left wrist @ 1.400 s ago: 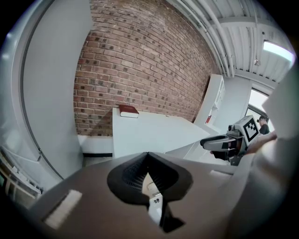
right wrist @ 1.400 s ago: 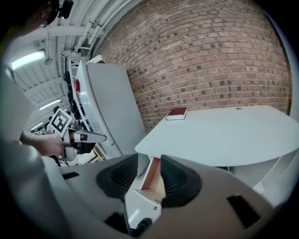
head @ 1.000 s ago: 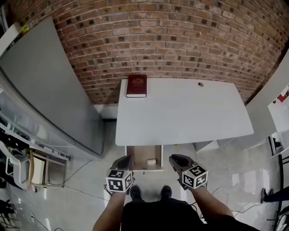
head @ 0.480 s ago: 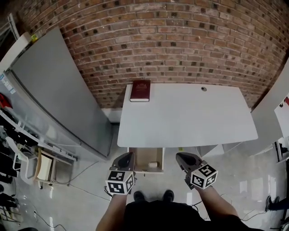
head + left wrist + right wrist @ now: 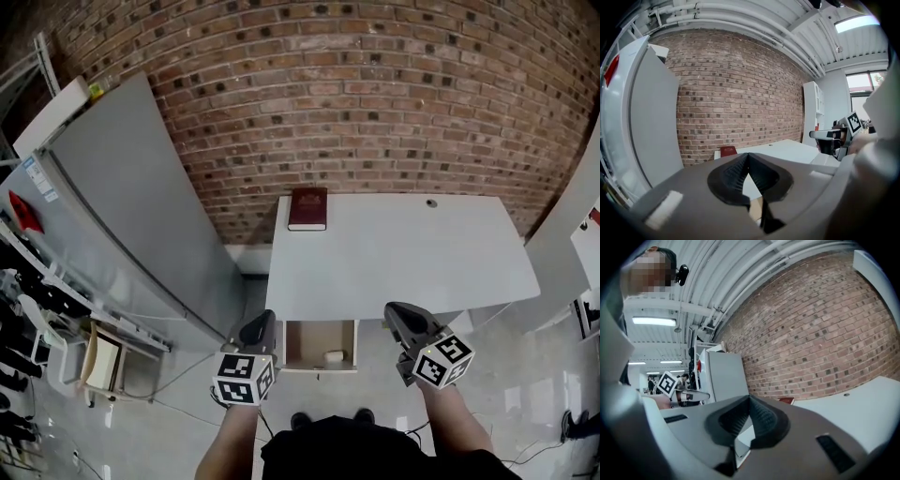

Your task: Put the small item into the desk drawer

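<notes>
The white desk (image 5: 403, 253) stands against a brick wall, its drawer (image 5: 287, 346) pulled open at the front. A small white item (image 5: 334, 356) lies in the drawer's right front corner. My left gripper (image 5: 261, 324) hangs just left of the drawer and my right gripper (image 5: 400, 315) to its right, both above it and apart from it. In the left gripper view the left gripper (image 5: 747, 154) is shut with its tips meeting and nothing between them. The right gripper (image 5: 750, 397) is shut and empty too. A red book (image 5: 307, 208) lies on the desk's far left corner.
A tall grey cabinet (image 5: 122, 206) stands left of the desk, with a chair (image 5: 101, 364) and clutter beyond it. White furniture (image 5: 567, 244) flanks the desk's right side. My shoes (image 5: 328, 417) are on the glossy floor just before the drawer.
Both grippers have risen and now stand a little wider apart on either side of the drawer. The head view has shifted, so more of the room's left side shows. The item has not moved.
</notes>
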Tool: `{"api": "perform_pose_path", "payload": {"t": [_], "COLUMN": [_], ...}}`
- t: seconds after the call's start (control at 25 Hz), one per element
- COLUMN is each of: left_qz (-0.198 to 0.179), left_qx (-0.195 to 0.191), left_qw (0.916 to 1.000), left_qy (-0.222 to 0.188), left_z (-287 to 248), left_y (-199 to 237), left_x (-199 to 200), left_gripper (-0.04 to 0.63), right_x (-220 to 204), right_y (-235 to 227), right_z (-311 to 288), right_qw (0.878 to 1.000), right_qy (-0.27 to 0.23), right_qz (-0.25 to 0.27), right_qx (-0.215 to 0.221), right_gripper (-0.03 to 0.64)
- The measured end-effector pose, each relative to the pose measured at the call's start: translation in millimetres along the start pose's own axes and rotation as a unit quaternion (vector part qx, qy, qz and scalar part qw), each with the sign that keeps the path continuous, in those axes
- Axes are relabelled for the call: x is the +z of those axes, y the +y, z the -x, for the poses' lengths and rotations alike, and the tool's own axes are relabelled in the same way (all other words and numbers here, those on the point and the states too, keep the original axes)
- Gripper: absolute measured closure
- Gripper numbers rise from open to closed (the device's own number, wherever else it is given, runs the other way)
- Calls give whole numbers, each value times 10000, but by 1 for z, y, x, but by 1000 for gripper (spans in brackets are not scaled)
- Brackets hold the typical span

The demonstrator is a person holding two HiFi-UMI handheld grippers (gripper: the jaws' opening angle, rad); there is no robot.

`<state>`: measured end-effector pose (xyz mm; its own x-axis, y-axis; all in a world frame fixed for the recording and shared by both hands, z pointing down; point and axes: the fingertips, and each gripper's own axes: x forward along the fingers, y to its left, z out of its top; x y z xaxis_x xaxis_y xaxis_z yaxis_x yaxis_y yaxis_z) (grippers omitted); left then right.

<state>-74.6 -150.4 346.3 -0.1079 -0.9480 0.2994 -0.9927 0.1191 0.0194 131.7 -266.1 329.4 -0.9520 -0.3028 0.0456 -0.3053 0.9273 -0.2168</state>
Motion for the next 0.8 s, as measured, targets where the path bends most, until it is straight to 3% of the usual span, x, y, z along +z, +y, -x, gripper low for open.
{"api": "perform_pose_path", "payload": {"t": [0.12, 0.4, 0.8], "left_qz": [13, 56, 88], "left_qx": [80, 57, 150], "left_qw": [9998, 9991, 9989], "left_qy": [-169, -413, -426], "left_z": [6, 16, 29], "left_y": [13, 15, 25], "left_x": [11, 28, 25], "left_gripper": [584, 584, 584], "right_x": [20, 43, 28], "right_y": [-1, 9, 22], "right_z": [-3, 5, -4], "right_qw": [9992, 9989, 9996], "right_qy": [-287, -424, -275], "right_qz": [-245, -42, 31], "right_qx": [-164, -169, -18], "right_gripper": [604, 604, 604]}}
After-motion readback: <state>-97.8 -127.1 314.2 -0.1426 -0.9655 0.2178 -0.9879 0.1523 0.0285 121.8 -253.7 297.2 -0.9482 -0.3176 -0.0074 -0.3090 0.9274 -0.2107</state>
